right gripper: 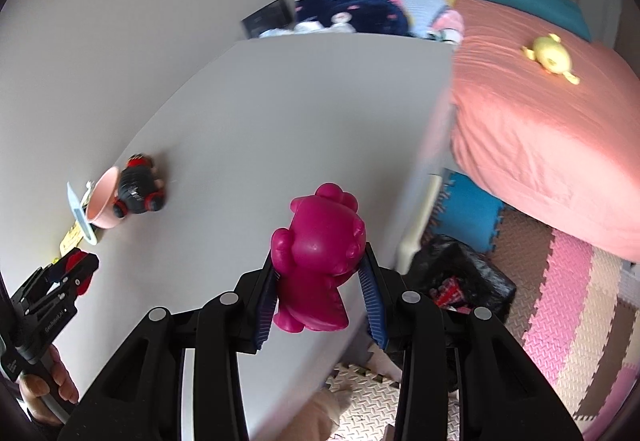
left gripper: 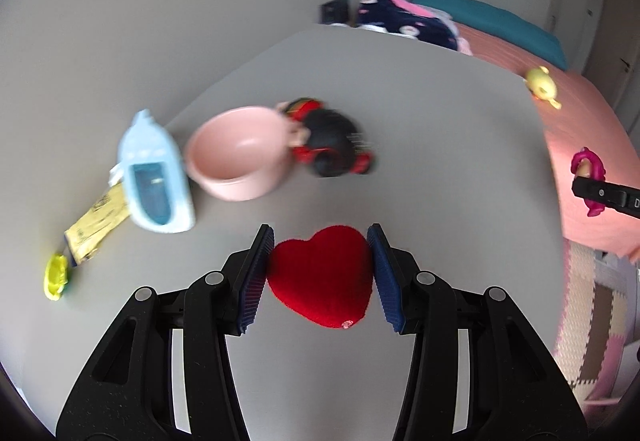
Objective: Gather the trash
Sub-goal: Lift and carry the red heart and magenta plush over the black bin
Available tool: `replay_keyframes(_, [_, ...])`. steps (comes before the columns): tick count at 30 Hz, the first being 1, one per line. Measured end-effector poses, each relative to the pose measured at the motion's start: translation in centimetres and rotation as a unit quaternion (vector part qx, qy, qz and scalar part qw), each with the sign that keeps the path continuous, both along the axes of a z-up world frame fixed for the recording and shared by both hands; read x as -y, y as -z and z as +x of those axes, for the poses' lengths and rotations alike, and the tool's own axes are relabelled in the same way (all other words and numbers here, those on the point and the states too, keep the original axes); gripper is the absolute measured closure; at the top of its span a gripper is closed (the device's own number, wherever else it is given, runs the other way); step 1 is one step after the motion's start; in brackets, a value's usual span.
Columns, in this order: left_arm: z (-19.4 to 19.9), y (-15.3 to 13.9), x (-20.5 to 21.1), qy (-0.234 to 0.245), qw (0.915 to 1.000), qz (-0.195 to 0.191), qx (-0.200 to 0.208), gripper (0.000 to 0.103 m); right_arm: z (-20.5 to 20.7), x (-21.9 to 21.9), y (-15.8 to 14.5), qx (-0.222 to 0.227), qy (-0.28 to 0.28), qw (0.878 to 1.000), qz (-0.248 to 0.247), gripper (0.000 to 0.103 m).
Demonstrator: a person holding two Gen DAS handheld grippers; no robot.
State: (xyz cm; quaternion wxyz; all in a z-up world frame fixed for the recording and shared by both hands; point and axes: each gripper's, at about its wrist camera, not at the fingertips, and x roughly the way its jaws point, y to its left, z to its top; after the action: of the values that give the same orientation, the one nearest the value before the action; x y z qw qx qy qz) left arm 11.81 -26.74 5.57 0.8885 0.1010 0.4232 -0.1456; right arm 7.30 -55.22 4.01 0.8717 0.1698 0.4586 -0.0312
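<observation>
left gripper (left gripper: 320, 273) clamped on the red heart (left gripper: 320, 277), held just above the grey surface (left gripper: 440, 161). right gripper (right gripper: 320, 281) clamped on the magenta figure (right gripper: 318, 257), upright, its long axis along the fingers, near the surface's right edge. the black trash bag (right gripper: 472, 273) lies on the floor below and to the right of this gripper, so the right hand is judged nearer to it.
</observation>
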Motion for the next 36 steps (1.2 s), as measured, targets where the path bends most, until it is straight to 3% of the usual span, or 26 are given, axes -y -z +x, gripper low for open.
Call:
replay_keyframes(12, [-4.5,0.4,13.2,0.112,0.9936,0.001,-0.01,0.055,-7.2,9.7,0.0,0.009,0.082,0.997,0.01,0.063])
replay_keyframes(22, [-9.5,2.3,23.1,0.199,0.9795,0.024,-0.02,0.055,-11.7,14.4,0.7,0.008,0.126,0.992,0.015,0.063])
replay_keyframes(27, [-11.0,3.5,26.0,0.23,0.972,0.032,-0.033,0.055,-13.0,16.2,1.0,0.004,0.138,0.99,0.016,0.063])
replay_keyframes(36, [-12.1,4.3,28.5,0.253,0.9657,0.028,-0.051,0.055,-13.7,17.9,1.6,-0.004,0.146,0.989,0.011,0.063])
